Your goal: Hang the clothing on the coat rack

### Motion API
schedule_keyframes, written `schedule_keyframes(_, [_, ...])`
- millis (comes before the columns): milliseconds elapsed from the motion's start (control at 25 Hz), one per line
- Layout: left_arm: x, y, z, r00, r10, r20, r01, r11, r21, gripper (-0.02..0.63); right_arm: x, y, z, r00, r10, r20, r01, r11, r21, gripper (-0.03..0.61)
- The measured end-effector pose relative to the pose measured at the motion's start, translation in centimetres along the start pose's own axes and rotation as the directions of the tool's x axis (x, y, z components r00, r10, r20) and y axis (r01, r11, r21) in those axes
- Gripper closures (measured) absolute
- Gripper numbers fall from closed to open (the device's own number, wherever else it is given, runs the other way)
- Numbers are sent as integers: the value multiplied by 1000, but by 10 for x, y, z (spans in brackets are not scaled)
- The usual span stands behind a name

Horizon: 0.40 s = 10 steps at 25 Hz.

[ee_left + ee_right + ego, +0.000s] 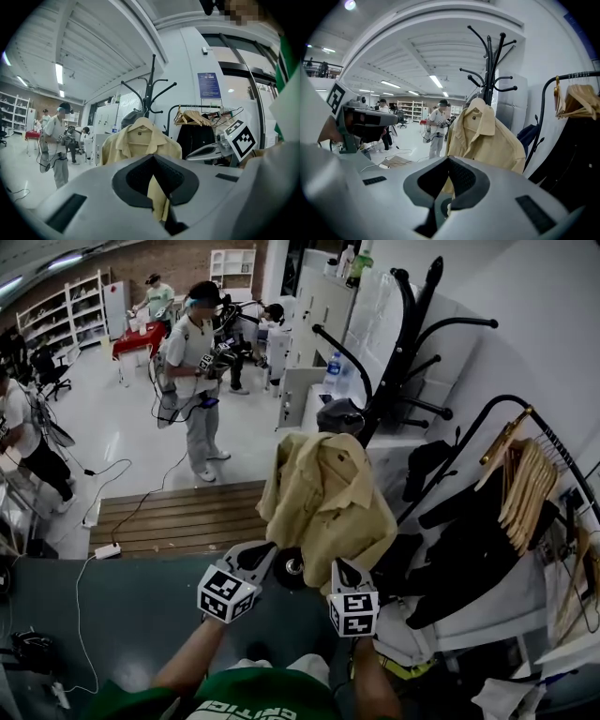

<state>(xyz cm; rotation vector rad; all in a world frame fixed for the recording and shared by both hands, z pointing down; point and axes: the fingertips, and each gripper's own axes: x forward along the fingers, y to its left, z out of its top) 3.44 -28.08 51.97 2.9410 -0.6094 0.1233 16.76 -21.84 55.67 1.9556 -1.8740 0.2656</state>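
Yellow shirt (323,488) hung on the black rack (405,343) at the centre of the head view, collar up. Left gripper (269,551), below the shirt at lower centre, clamped on the shirt, cloth running down between its jaws. Right gripper (340,566), just right of it, closed too, pinching the shirt's lower edge.

Open floor (141,437) left of shirt (323,493); garment rail (525,418) crowds its right.
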Motion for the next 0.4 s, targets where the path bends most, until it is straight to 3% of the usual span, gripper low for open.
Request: schedule_keyframes(400, [12, -5, -3, 1000, -29, -7, 29, 1000, -6, 609, 1, -7, -5, 1000, -20, -10, 20, 1000, -4, 569])
